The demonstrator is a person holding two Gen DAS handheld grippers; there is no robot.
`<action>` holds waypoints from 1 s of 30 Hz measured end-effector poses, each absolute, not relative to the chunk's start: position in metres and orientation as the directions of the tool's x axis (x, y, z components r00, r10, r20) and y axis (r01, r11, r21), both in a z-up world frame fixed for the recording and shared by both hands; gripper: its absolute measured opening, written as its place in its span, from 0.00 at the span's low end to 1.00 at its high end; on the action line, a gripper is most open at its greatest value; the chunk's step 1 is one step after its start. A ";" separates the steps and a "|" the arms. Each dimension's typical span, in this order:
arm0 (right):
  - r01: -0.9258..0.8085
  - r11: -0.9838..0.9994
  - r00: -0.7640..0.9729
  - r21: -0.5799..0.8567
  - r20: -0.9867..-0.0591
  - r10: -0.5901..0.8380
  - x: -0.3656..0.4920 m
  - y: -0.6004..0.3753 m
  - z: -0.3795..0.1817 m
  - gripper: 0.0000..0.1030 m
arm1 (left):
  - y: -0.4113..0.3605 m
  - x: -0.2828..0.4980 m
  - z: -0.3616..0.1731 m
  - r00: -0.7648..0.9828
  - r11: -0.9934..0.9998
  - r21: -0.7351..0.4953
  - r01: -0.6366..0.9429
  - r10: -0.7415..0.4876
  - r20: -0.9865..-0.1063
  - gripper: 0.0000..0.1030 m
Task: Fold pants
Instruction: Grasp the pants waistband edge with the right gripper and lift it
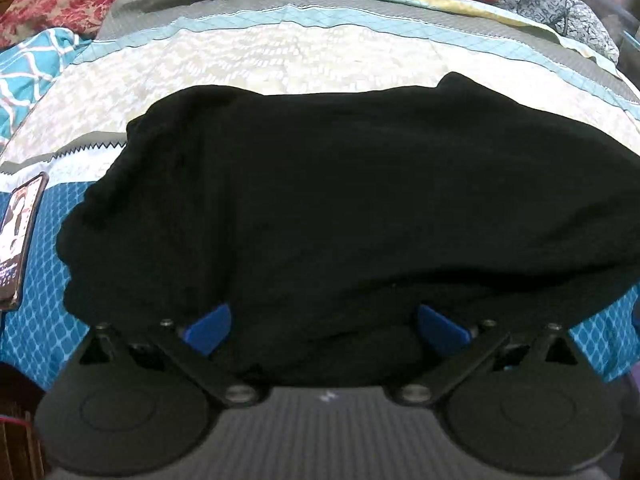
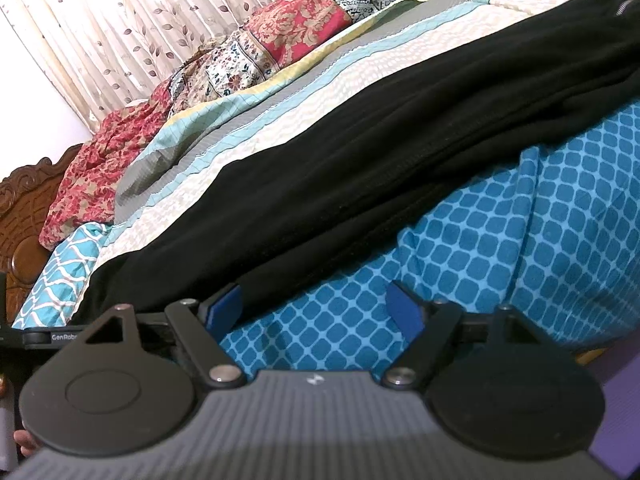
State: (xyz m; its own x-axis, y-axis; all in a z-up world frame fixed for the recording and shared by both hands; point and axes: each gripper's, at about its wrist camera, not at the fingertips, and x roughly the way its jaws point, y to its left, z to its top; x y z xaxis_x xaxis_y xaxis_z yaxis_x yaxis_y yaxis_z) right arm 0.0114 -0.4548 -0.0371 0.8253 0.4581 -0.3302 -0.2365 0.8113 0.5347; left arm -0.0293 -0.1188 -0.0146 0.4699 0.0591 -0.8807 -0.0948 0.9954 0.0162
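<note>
Black pants (image 1: 340, 184) lie flat on the bedspread (image 2: 500, 220), apparently already halved lengthwise. Left gripper (image 1: 324, 326) spread wide, cloth between its fingers, not pinched. Right gripper (image 2: 316, 310) apart, empty, just beside the pants' near edge. Next: pinch edge, fold across.

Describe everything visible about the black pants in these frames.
The black pants are soft, matte fabric lying in a long, already layered band across the patterned bedspread; a zipper shows near one end. The open left gripper straddles their near edge; the open right gripper sits beside their edge.
</note>
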 end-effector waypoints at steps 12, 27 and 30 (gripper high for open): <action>-0.182 0.814 0.916 0.552 -0.205 0.344 -0.009 -0.525 -0.009 0.78 | -0.143 -0.028 0.038 0.576 0.995 -0.092 -0.027 -0.059 -0.815 1.00; 0.130 0.640 0.991 0.758 -0.121 -0.059 -0.029 -0.698 -0.026 0.65 | -0.275 0.031 0.015 0.434 0.944 -0.199 0.265 -0.301 -0.849 1.00; 0.130 0.607 0.991 0.784 -0.123 -0.053 -0.015 -0.712 -0.029 0.59 | -0.293 0.036 -0.007 0.368 0.948 -0.189 0.254 -0.276 -0.888 1.00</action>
